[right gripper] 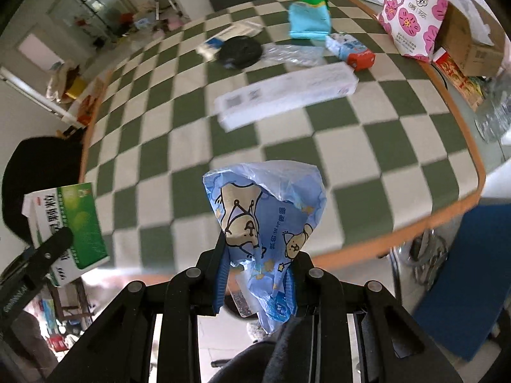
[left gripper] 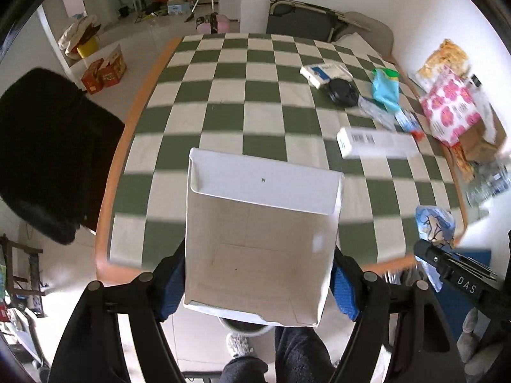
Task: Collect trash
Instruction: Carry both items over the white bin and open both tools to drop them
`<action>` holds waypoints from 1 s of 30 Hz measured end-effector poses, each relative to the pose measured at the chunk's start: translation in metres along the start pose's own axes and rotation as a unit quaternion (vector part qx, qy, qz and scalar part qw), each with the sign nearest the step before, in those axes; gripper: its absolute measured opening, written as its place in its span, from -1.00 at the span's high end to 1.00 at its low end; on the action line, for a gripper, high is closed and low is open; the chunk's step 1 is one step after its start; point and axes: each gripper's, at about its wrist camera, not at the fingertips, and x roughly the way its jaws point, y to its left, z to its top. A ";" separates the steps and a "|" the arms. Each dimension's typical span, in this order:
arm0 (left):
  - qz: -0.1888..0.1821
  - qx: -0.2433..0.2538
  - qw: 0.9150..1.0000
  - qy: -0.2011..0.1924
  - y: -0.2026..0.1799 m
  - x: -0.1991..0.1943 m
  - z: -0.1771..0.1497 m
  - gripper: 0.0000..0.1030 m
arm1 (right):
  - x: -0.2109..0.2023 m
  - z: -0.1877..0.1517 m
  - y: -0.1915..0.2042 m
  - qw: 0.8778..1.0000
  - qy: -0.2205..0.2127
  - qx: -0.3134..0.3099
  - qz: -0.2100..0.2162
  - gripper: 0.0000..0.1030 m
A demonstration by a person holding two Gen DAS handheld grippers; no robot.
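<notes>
Left tongs (left gripper: 258, 290): I clamped the 2 blue pads on the sides of an empty white carton (left gripper: 260, 239), its open end facing me; its outside showed green print from my right camera.
Right tongs (right gripper: 255, 282): I pinched a crumpled blue cartoon-print wrapper (right gripper: 266, 220) between the pads.
Position: both pieces hung above the near edge of the green-and-white checkered table (right gripper: 223, 146).
Still on the table: long white box (right gripper: 287, 94), black round lid (right gripper: 241, 51), clear plastic film (right gripper: 292, 53), teal packet (right gripper: 308, 19).
Far right edge: pink flowered bag (right gripper: 412, 16).
</notes>
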 end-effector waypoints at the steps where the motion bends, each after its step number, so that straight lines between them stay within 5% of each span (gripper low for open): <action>1: -0.006 -0.001 1.000 0.004 0.004 -0.002 -0.011 -0.43 | -0.005 -0.018 0.007 1.000 -0.001 -0.002 0.003 0.42; 8: -0.057 -0.025 0.995 0.084 0.030 0.028 -0.099 -0.43 | 0.020 -0.127 0.020 0.998 0.052 0.021 0.021 0.42; 13: -0.084 -0.066 0.980 0.168 0.044 0.109 -0.158 -0.43 | 0.083 -0.188 0.006 0.991 0.121 0.036 0.034 0.42; 23: -0.095 -0.132 0.947 0.277 0.071 0.319 -0.227 -0.55 | 0.289 -0.253 -0.033 0.974 0.208 0.061 0.068 0.41; 27: -0.083 -0.140 0.944 0.286 0.081 0.376 -0.250 -1.00 | 0.365 -0.266 -0.043 0.966 0.231 0.065 0.091 0.29; 30: -0.064 -0.136 0.949 0.276 0.091 0.392 -0.265 -1.00 | 0.416 -0.280 -0.047 0.958 0.253 0.072 0.109 -0.05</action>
